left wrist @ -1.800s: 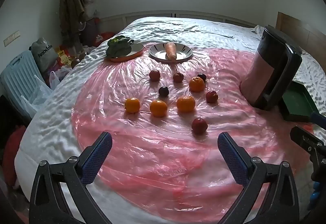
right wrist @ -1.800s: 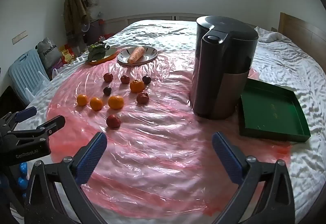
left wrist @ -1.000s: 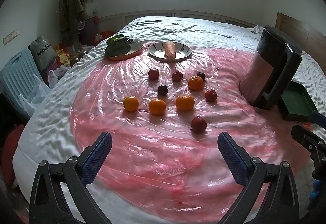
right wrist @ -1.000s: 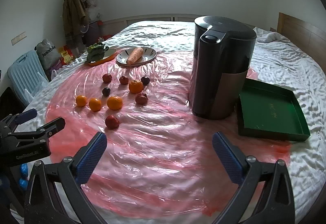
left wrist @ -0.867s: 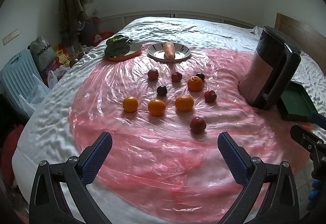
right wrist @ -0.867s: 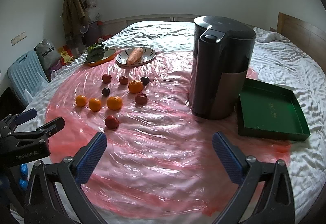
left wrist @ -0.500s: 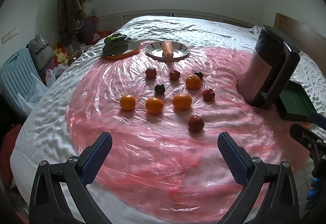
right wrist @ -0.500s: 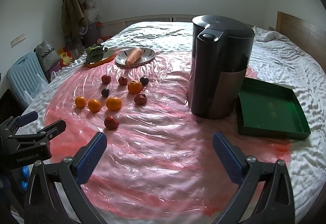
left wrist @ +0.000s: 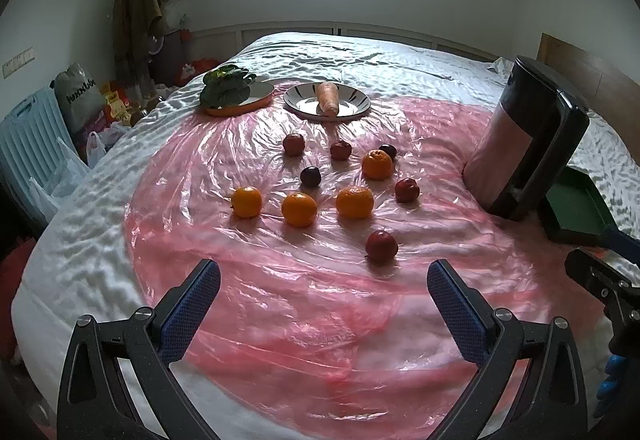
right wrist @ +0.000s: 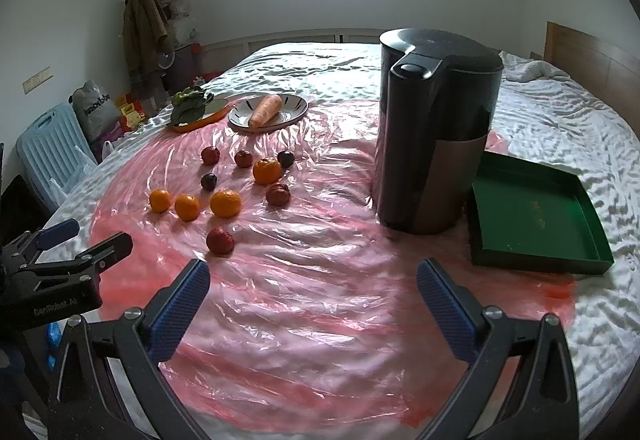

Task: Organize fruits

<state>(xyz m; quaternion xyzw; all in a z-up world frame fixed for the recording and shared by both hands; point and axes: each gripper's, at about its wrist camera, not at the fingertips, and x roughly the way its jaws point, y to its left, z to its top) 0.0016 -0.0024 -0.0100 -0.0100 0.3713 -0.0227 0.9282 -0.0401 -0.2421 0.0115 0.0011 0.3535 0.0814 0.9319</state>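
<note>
While nothing is yet being gripped, the scene is being laid out thus:
Green tray (right wrist: 532,216): being left bare at right of frame, likely the destination.
Fruits (left wrist: 354,202): being kept scattered at centre frame on the pink sheet (left wrist: 320,300).
Left gripper (left wrist: 323,290): being held wide, empty.
Right gripper (right wrist: 313,285): being held wide, empty.

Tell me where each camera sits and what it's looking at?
Left wrist: on the left tool, facing the fruit on the pink sheet; its open fingers show.
Right wrist: on the right tool, facing the black appliance and green tray; its open fingers show.
Shared: the fruit, carrot plate, and each other's tool.
</note>
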